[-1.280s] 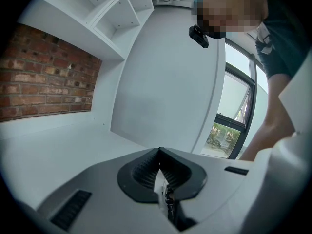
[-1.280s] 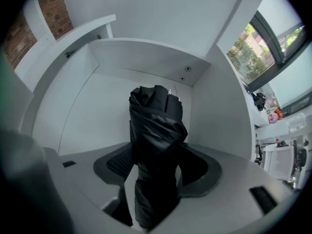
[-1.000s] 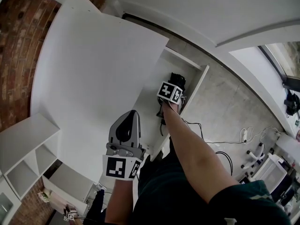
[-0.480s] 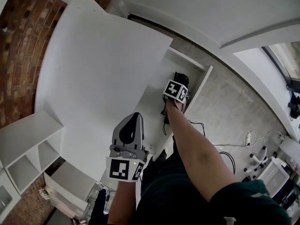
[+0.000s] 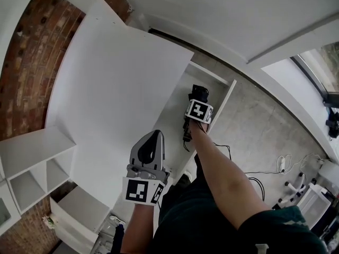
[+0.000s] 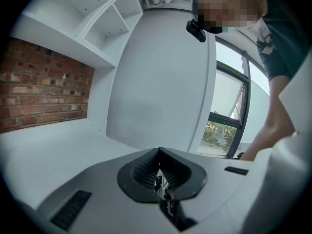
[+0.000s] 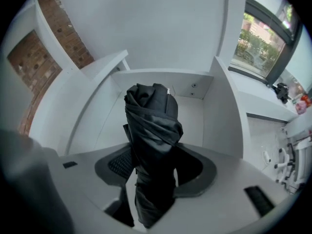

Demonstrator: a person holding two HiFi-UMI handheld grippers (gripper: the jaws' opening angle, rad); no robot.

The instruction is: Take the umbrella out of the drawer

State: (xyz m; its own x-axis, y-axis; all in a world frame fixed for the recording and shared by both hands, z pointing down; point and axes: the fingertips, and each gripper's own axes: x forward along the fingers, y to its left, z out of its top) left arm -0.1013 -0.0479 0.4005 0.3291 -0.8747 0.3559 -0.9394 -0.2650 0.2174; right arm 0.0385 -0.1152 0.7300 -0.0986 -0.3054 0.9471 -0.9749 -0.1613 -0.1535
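A folded black umbrella (image 7: 151, 130) stands between the pads of my right gripper (image 7: 153, 172). The jaws have just been closing and now press on its cloth. Behind it is the open white drawer (image 7: 222, 111). In the head view my right gripper (image 5: 199, 100) reaches steeply down into the drawer (image 5: 225, 97), and the umbrella (image 5: 199, 91) shows dark beyond the marker cube. My left gripper (image 5: 150, 142) hovers nearer to me over the white cabinet top. It is shut and empty, its pads (image 6: 146, 172) meeting in the left gripper view.
A broad white cabinet top (image 5: 116, 99) lies left of the drawer, with a brick wall (image 5: 37, 67) beyond it. White open shelf units (image 5: 32, 163) stand at the lower left. Cables (image 5: 254, 173) lie on the grey floor at the right. A window (image 7: 258, 43) is behind the drawer.
My right gripper has risen a little with the umbrella in it and tipped slightly. The left gripper has drifted a short way up.
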